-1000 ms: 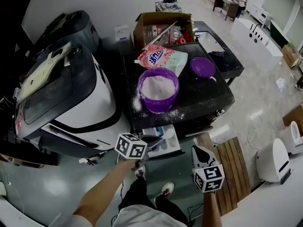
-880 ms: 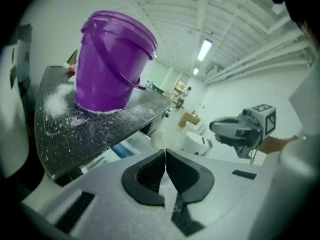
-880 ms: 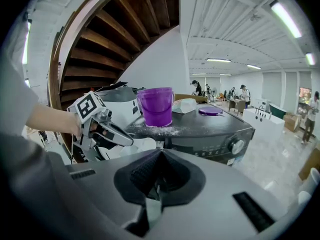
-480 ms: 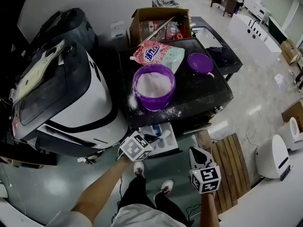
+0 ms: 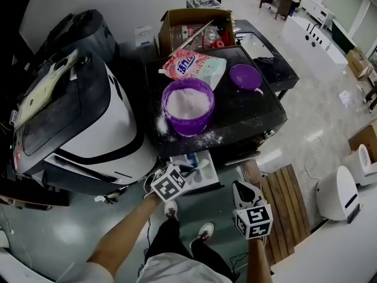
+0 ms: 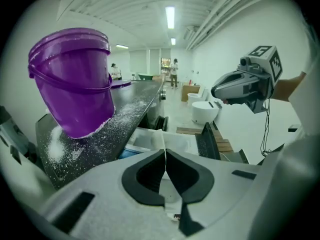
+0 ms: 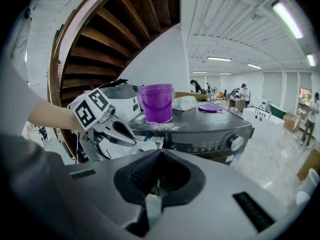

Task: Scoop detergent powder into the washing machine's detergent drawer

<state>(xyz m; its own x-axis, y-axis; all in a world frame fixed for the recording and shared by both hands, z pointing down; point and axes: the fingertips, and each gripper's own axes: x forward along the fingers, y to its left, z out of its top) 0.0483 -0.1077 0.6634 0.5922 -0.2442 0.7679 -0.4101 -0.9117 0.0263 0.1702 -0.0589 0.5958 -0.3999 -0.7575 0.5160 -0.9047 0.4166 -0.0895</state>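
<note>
The detergent drawer (image 5: 207, 174) stands pulled out of the washer's front. It is smooth white plastic, long axis toward you, straight ahead of your left gripper (image 5: 186, 171), the nearer one. Its jaws are pressed together, nothing discernible between them. Your right gripper (image 5: 240, 187), likewise closed and empty, hangs aside. The fine powder sits higher up — in the glossy purple bucket (image 5: 188, 126) on the dusted black top (image 5: 250, 114).

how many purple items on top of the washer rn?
2. A purple bucket of white powder stands near the top's front left. A purple lid lies apart from it, further back, beside the detergent bag. None look hidden, though the bucket could mask something small.
</note>
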